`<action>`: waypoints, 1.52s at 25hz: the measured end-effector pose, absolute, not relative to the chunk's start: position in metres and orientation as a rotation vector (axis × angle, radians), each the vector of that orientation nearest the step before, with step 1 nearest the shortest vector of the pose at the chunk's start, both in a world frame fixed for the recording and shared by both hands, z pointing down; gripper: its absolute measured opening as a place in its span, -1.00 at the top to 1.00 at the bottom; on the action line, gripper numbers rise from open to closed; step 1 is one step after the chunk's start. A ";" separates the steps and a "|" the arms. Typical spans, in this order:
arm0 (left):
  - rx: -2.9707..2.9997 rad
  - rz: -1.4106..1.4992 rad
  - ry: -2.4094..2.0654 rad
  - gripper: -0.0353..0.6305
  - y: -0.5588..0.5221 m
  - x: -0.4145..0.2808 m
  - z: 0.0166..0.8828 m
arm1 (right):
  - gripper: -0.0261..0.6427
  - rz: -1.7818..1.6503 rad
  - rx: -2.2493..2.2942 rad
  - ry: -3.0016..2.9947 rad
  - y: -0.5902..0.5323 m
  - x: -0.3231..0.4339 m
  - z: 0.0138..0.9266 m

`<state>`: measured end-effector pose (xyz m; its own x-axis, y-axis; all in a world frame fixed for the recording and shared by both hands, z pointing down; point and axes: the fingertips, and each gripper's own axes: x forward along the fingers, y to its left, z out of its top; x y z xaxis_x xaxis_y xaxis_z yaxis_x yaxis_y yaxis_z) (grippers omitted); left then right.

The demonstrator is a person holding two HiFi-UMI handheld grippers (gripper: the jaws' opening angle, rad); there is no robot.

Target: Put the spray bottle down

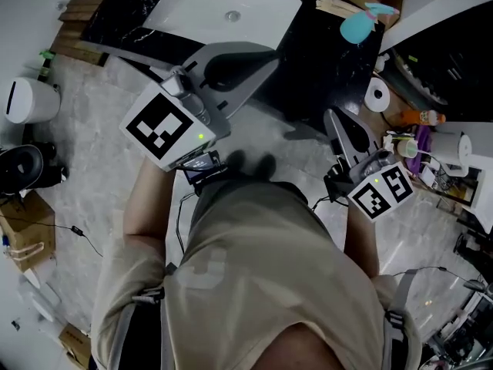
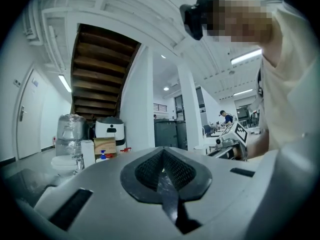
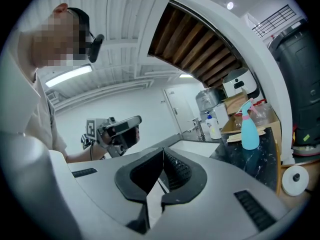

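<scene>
The light-blue spray bottle (image 1: 360, 24) stands upright on the black counter (image 1: 323, 52), to the right of the white sink (image 1: 223, 10). In the right gripper view the same spray bottle (image 3: 248, 129) stands alone at the right, with nothing holding it. My left gripper (image 1: 246, 62) hovers in front of the sink, its jaws pressed together and empty (image 2: 162, 154). My right gripper (image 1: 339, 126) is lower and to the right, short of the counter edge. Its jaws (image 3: 162, 154) also meet with nothing between them. Each gripper view shows the other gripper out ahead.
A paper roll (image 1: 377, 95) sits below the counter's right end, with small bottles and clutter (image 1: 420, 141) beside it. A white bin (image 1: 27, 99) and a dark appliance (image 1: 23, 168) stand on the floor at the left. A pump bottle (image 3: 214, 126) stands by the tap.
</scene>
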<state>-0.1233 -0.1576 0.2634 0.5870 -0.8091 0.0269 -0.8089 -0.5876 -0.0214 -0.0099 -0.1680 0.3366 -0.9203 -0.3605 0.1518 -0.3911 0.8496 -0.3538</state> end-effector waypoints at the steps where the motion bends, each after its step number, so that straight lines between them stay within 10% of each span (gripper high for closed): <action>1: -2.798 -0.040 1.426 0.87 -0.154 -0.129 0.263 | 0.86 0.585 0.603 -2.941 -0.165 -0.014 0.336; 38: -2.987 0.108 1.222 0.87 -0.112 -0.173 0.281 | 0.86 0.596 0.784 -2.888 -0.107 -0.067 0.336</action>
